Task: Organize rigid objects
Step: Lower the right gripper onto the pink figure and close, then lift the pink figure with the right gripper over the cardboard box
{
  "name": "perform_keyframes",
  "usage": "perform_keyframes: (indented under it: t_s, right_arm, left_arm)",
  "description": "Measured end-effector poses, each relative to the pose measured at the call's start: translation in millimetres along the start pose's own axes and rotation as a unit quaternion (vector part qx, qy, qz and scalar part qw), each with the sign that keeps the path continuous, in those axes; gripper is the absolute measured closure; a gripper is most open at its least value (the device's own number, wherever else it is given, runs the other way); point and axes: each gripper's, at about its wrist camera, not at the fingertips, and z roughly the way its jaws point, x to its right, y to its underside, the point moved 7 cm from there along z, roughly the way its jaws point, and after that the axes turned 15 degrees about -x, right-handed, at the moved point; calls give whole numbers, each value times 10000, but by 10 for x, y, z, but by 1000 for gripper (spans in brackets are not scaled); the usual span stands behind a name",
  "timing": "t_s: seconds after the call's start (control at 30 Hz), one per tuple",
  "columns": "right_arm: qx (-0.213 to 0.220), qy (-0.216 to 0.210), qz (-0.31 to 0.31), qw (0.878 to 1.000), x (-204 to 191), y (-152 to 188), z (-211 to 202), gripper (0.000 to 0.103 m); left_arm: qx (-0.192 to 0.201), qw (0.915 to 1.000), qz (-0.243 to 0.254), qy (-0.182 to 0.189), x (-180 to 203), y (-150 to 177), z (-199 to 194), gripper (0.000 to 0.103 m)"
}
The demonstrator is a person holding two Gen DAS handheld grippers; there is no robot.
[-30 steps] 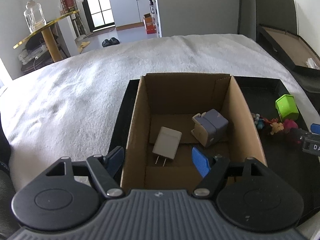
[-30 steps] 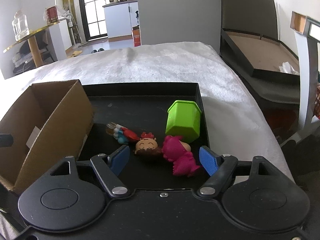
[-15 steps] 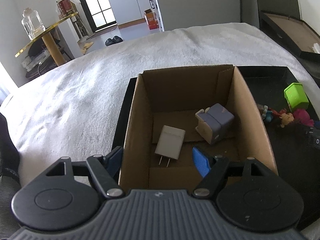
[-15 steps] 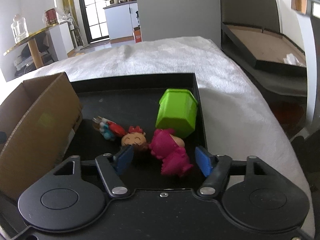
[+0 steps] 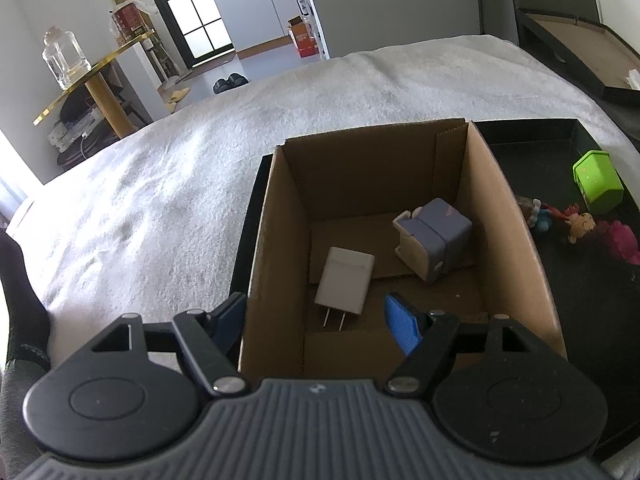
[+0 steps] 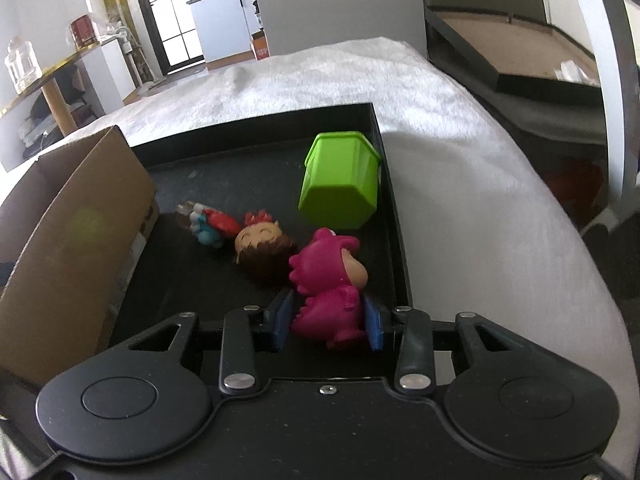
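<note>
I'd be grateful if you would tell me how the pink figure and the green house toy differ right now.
The pink figure sits between the right gripper's closing jaws; the green house toy lies untouched farther back. The figure is a rounded, spiky creature shape, while the house is boxy with flat faces. The house lies tipped by the tray's right wall; the figure is nearer the camera. Both rest on the black tray.

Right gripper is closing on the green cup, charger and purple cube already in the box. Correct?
Not the green cup. The right wrist view shows the right gripper closing around the pink figure. The charger and purple cube are in the box.
</note>
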Motion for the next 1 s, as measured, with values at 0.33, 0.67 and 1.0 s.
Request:
perform_keyframes:
  t_s: [0.33,0.67,1.0]
  right_arm:
    - [11,-333,301,9990,18,-62,48,53]
    - [118,-56,8,9999,-67,-103,107,50]
    - [191,153,-322,9992,-168,-55,-18,59]
  left_arm:
    - [21,10000,29,-71,4,-17,-20,29]
    - [46,10000,-31,-65,-29,-13,-22,29]
    - [37,9998,-183,95,-104,6,-10,29]
